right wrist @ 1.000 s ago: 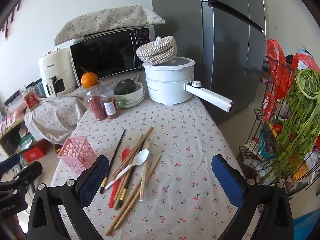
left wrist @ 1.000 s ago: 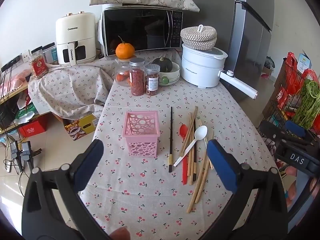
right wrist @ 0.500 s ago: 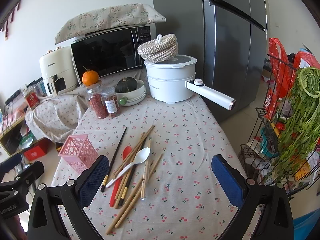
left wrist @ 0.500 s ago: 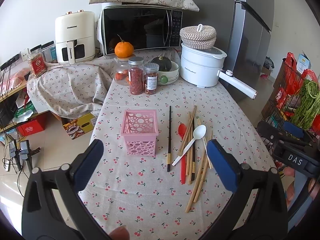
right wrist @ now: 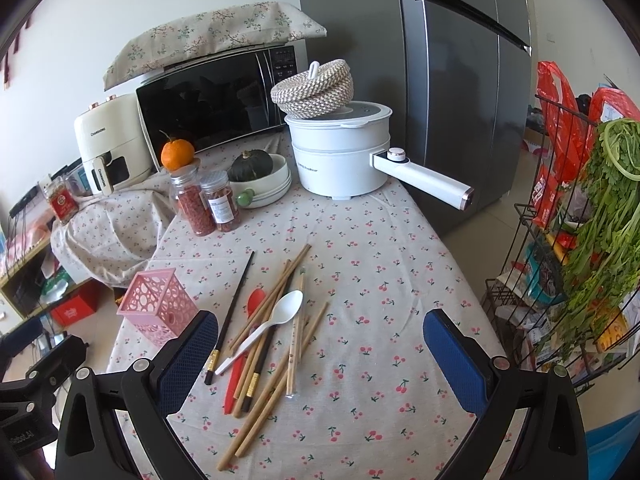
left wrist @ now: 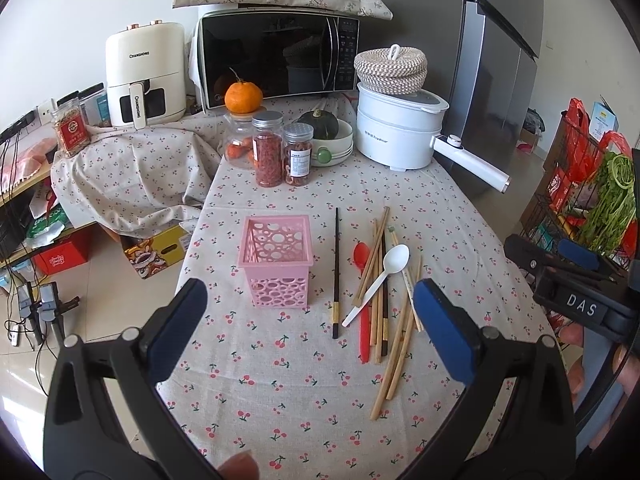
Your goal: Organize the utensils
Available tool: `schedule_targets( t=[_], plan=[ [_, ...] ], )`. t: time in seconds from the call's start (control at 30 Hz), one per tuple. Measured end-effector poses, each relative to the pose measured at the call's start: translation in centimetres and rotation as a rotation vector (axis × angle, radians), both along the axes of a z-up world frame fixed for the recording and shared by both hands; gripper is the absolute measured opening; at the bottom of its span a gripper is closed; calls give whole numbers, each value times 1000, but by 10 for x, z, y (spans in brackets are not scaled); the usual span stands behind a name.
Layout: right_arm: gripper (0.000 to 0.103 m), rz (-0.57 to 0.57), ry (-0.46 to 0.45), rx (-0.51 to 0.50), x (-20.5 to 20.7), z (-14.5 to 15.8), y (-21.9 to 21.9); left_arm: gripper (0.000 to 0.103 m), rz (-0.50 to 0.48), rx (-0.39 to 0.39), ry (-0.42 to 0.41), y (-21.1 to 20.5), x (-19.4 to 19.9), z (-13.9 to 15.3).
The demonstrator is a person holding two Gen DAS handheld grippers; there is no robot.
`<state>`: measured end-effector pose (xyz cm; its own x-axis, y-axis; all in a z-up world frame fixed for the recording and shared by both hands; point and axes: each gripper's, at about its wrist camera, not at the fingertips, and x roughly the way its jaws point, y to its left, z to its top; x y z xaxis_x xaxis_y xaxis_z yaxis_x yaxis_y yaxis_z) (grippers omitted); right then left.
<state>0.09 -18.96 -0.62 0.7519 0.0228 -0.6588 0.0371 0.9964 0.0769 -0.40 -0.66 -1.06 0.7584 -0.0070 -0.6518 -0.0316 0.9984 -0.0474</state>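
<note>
Right gripper (right wrist: 320, 354): spread wide, empty, above the table's near edge.
Left gripper (left wrist: 310, 322): also wide, empty, facing the pink basket (left wrist: 276, 264).
Utensil pile (right wrist: 268, 328): ahead-left of the right gripper, which I judge nearer.
Long axes: mostly running away from the grippers.

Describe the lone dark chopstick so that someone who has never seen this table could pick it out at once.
Start at the pink basket standing on the cherry-print tablecloth. Just to its right, between the basket and the heap of utensils, lies the dark chopstick. It lies alone and touches nothing, almost black with a pale gold band near the near end, while the other sticks overlap in the heap.
</note>
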Motion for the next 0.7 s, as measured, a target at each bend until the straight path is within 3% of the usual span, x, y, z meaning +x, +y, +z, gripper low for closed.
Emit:
schedule_targets(
  t=[0.7],
  plan=[
    [103, 10, 15, 18, 1, -2, -2, 102, 3, -1, 11, 2, 1, -2]
  ],
)
